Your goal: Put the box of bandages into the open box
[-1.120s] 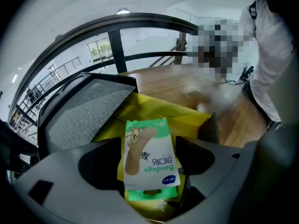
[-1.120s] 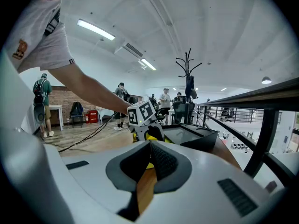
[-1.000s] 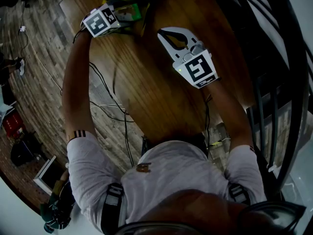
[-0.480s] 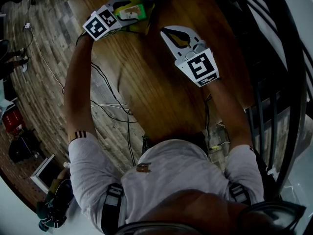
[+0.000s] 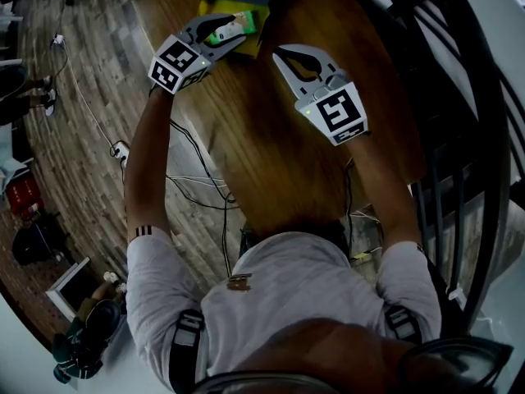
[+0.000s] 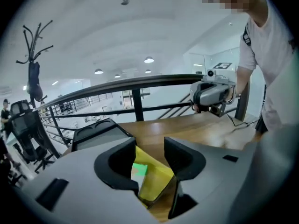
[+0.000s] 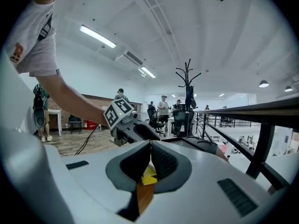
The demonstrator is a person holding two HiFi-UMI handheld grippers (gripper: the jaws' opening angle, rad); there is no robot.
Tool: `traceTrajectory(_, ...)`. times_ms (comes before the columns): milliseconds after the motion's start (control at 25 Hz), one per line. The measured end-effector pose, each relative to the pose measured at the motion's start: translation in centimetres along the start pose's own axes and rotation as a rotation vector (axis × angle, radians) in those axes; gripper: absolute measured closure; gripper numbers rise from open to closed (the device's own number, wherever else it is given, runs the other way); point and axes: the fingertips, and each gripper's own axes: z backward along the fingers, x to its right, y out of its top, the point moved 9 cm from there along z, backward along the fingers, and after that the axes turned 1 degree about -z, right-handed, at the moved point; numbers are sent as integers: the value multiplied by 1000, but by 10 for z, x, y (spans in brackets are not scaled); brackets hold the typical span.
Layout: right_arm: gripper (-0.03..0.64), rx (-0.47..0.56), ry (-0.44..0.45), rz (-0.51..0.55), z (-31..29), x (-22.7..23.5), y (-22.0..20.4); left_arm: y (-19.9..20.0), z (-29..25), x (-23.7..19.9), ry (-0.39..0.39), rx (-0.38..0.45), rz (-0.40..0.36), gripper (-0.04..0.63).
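1. No word, brand name or number can be read in any view.
2. The left marker cube point(image 5: 176, 62) on the left gripper point(image 5: 234, 29) bears black-and-white square code patterns, with no letters.
3. The right marker cube point(image 5: 338, 113) on the right gripper point(image 5: 280, 54) bears the same kind of code pattern, again with no print.
4. The box of bandages point(image 6: 140, 171) shows a green and white label on yellow, its print too blurred to read.
5. The shirt emblem point(image 5: 239, 281) on the person's chest is too small to read.
6. The sleeve patch point(image 7: 16, 52) is blurred and cannot be read.
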Motion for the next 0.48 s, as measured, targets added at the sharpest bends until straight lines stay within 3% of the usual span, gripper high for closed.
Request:
traceTrajectory(280, 584, 48, -4, -35, 4, -10, 14, 25, 22, 26, 112, 221, 82, 476)
traceTrajectory(480, 584, 71, 5, -36, 13, -17, 21, 42, 34, 52, 194, 298, 98, 516)
